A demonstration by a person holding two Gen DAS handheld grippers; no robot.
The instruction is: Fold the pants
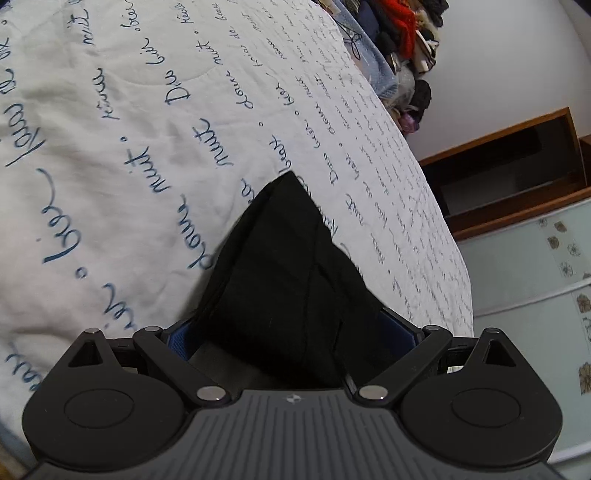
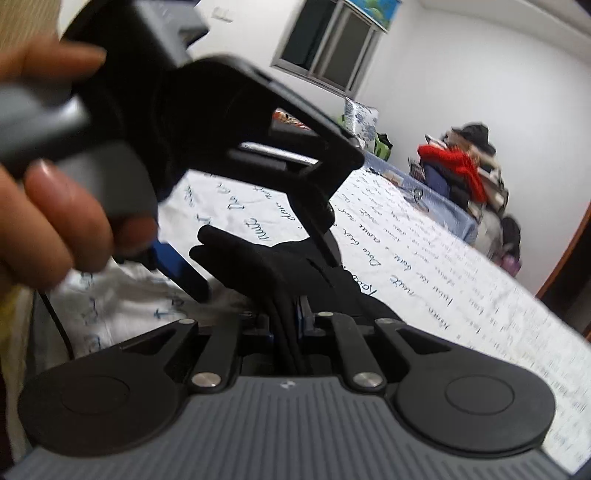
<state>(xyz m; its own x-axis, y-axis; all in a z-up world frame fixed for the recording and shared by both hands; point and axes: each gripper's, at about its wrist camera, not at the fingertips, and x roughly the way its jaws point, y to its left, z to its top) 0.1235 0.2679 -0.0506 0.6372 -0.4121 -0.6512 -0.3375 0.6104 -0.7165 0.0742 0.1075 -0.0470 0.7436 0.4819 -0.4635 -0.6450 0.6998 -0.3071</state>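
Observation:
The black pants (image 1: 280,266) are folded into a thick bundle lifted over the white bedspread with blue script (image 1: 129,129). My left gripper (image 1: 291,332) has its blue-padded jaws spread wide, with the black cloth lying loosely between them. My right gripper (image 2: 286,317) is shut on several layers of the pants (image 2: 273,262), the jaws pressed close on the cloth edge. The left gripper (image 2: 184,266) and the hand holding it (image 2: 48,229) fill the upper left of the right wrist view, close above the pants.
The bedspread (image 2: 424,280) covers a bed. A pile of clothes with a red item (image 2: 461,173) sits at the far end of the bed, also in the left wrist view (image 1: 402,29). A wooden-framed shelf (image 1: 517,166) and a floral glass panel (image 1: 535,295) stand beside the bed.

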